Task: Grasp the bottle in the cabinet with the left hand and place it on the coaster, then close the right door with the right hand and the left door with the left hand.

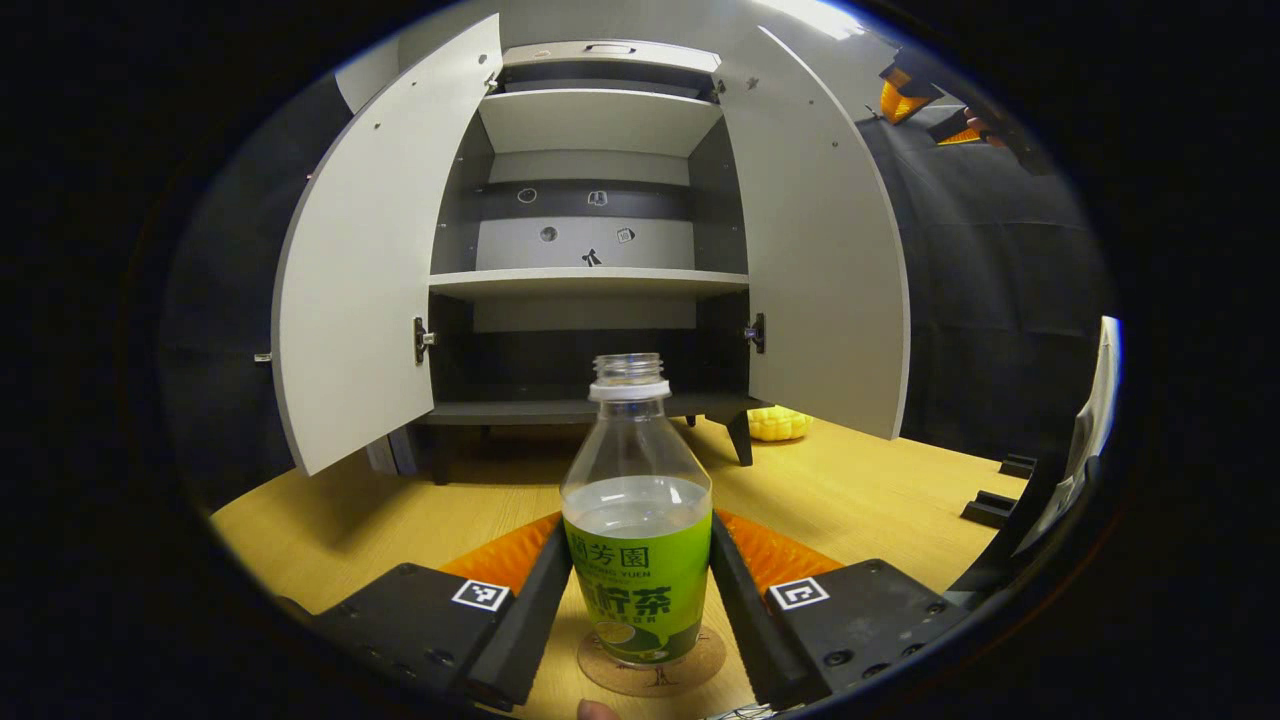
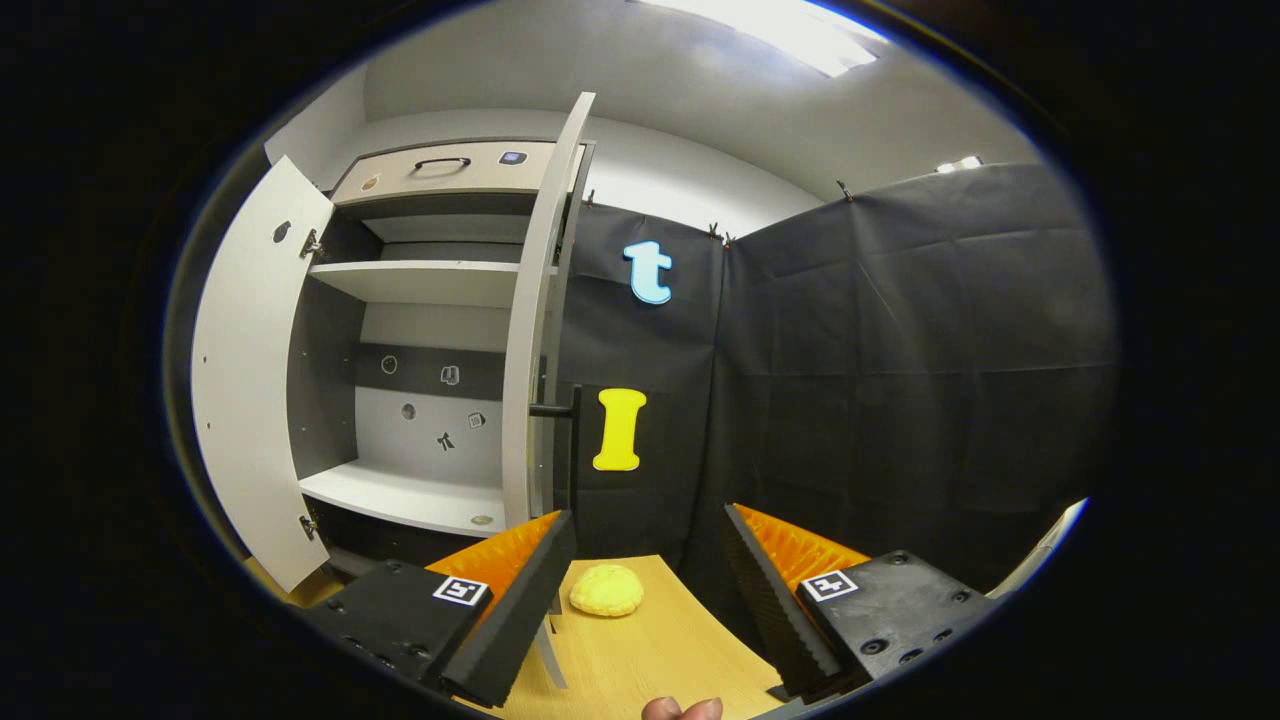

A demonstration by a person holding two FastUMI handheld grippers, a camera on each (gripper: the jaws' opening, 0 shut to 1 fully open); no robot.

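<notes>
Woodgrain table (image 1: 860, 490), round cork coaster (image 1: 610, 678), clear plastic bottle (image 1: 637, 520)

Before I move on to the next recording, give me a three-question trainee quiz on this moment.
1. True or false: the bottle stands upright on the coaster.
2. In the left gripper view, how do the left gripper fingers sit against the bottle?
A. far above it
B. one on each side of it
C. both behind it
3. Fill in: both cabinet doors, the left door and the right door, are ____.

Key
1. True; its base rests on the round coaster.
2. B; whether they press on it I cannot tell.
3. Open. The right gripper is open too, with nothing between its fingers.
</notes>
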